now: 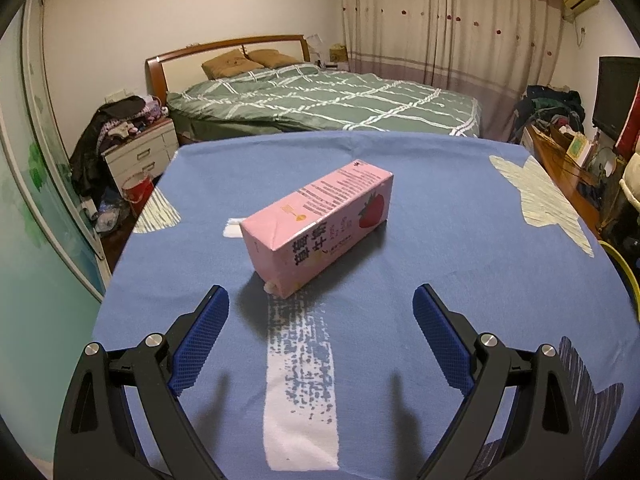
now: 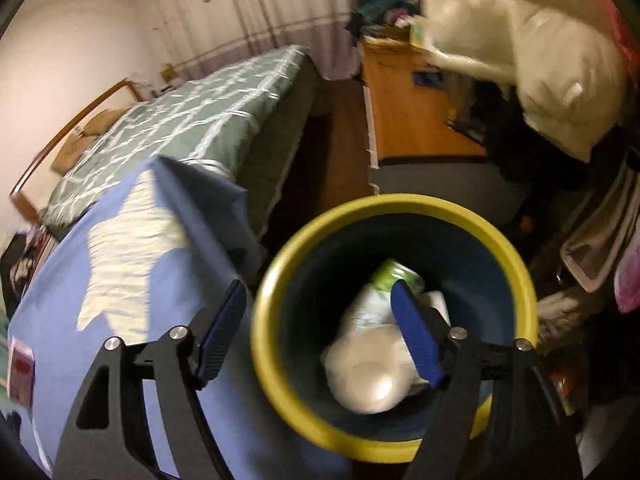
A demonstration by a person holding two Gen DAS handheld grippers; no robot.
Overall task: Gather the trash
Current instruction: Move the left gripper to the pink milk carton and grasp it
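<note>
A pink strawberry milk carton (image 1: pixel 320 224) lies on its side on the blue tablecloth (image 1: pixel 460 240), a short way ahead of my left gripper (image 1: pixel 322 300), which is open and empty. In the right wrist view my right gripper (image 2: pixel 320 296) is open and empty, held above the yellow-rimmed bin (image 2: pixel 272 280) beside the table. The bin holds white crumpled trash (image 2: pixel 368 368) and a green-and-white wrapper (image 2: pixel 394 274). A corner of the pink carton (image 2: pixel 20 372) shows at the far left of that view.
A bed with a green checked cover (image 1: pixel 328 100) stands behind the table. A nightstand piled with clothes (image 1: pixel 136 148) is at the left. A wooden desk (image 2: pixel 404 116) with clutter and a white bag (image 2: pixel 552 64) stand right of the bin.
</note>
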